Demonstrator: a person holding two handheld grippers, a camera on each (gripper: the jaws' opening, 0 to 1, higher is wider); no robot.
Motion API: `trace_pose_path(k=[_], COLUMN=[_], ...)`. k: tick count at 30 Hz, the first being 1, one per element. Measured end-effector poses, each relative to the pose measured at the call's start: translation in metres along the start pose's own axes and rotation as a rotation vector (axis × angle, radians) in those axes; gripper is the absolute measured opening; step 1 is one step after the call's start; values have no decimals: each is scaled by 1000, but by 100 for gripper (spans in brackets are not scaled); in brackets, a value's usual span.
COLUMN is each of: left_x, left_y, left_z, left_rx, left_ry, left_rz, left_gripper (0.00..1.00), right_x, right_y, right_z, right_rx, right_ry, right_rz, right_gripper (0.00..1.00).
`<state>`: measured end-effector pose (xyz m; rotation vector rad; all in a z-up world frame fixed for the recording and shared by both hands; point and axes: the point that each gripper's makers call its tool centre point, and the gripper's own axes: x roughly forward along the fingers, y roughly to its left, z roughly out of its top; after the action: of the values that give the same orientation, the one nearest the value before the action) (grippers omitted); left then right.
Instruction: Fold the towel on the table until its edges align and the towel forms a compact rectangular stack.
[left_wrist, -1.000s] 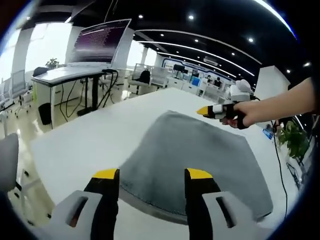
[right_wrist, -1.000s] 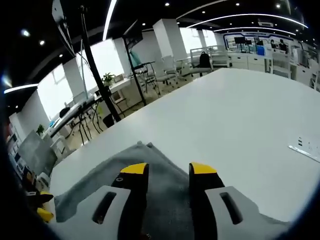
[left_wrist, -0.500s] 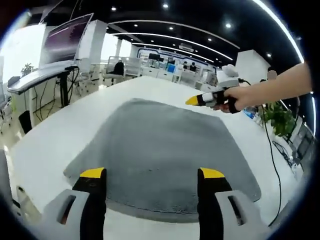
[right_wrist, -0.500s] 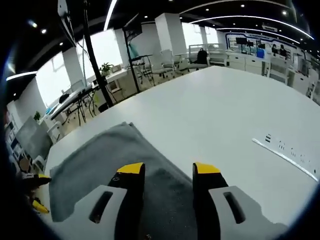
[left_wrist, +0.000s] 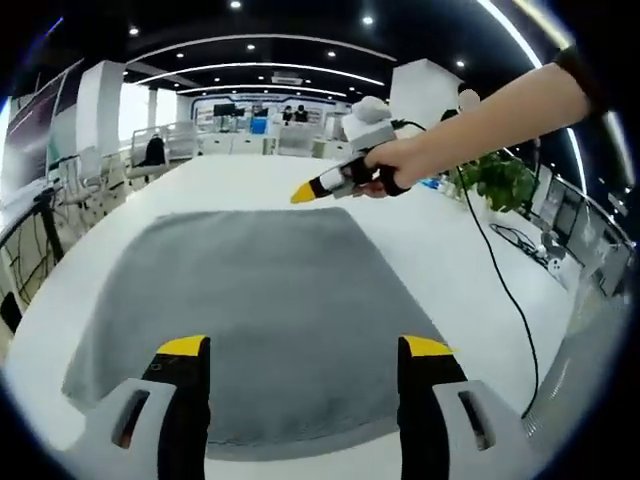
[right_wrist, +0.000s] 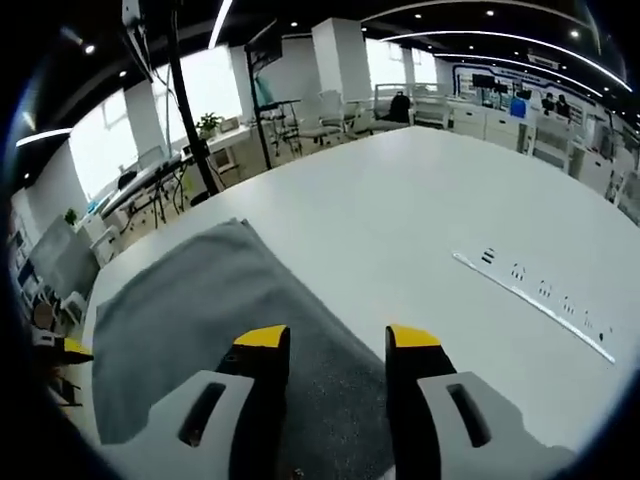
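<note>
Left gripper view has the grey towel flat on the white tabletop, left gripper wide, empty; right gripper hovers far. Right gripper view adds a power strip; that gripper's jaws stand apart.

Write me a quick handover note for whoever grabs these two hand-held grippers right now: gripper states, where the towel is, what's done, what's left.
Left hand-held gripper: open, empty, poised over the near edge of the grey towel.
Right hand-held gripper: open, empty, held over the towel's edge at one side; in the left gripper view it hovers by the far edge.
Towel: lying flat and spread out on the white table, no fold in it.
Done: nothing folded yet.
Left: grasp the edges, fold until they align, repeat to a compact rectangular stack.
</note>
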<state>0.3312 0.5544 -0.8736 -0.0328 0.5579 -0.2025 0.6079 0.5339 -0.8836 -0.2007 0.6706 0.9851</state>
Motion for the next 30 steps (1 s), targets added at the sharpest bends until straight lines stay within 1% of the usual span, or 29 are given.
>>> trace_pose_path(k=[3, 5, 10, 13, 19, 22, 23, 26, 29, 30], left_x=[1, 2, 5, 7, 11, 11, 11, 12, 12, 12], left_y=[-20, -30, -50, -62, -74, -76, -76, -78, -81, -83], left_z=[0, -3, -6, -6, -8, -7, -6, -6, -8, -9], left_rx=[17, 28, 40, 67, 101, 120, 126, 135, 139, 138], left_ry=[13, 30, 50, 59, 78, 79, 78, 83, 93, 95], left_rz=[-45, -70, -124, -156, -191, -192, -195, -202, -213, -219], left_gripper=[79, 78, 78, 78, 76, 65, 63, 62, 57, 55], right_x=[-5, -10, -20, -28, -36, -38, -38, -38, -39, -39], right_y=[-9, -12, -24, -31, -44, -46, -47, -47, -45, -44], right_z=[-7, -11, -18, -21, -30, -35, -36, -40, -43, -44], right_rx=[13, 23, 40, 52, 76, 87, 88, 97, 100, 97], right_ry=[7, 7, 9, 9, 11, 14, 16, 17, 20, 17], right_rz=[-10, -16, -32, -45, -60, -61, -63, -58, -54, -49], right_gripper=[38, 38, 38, 38, 37, 37, 37, 36, 35, 33])
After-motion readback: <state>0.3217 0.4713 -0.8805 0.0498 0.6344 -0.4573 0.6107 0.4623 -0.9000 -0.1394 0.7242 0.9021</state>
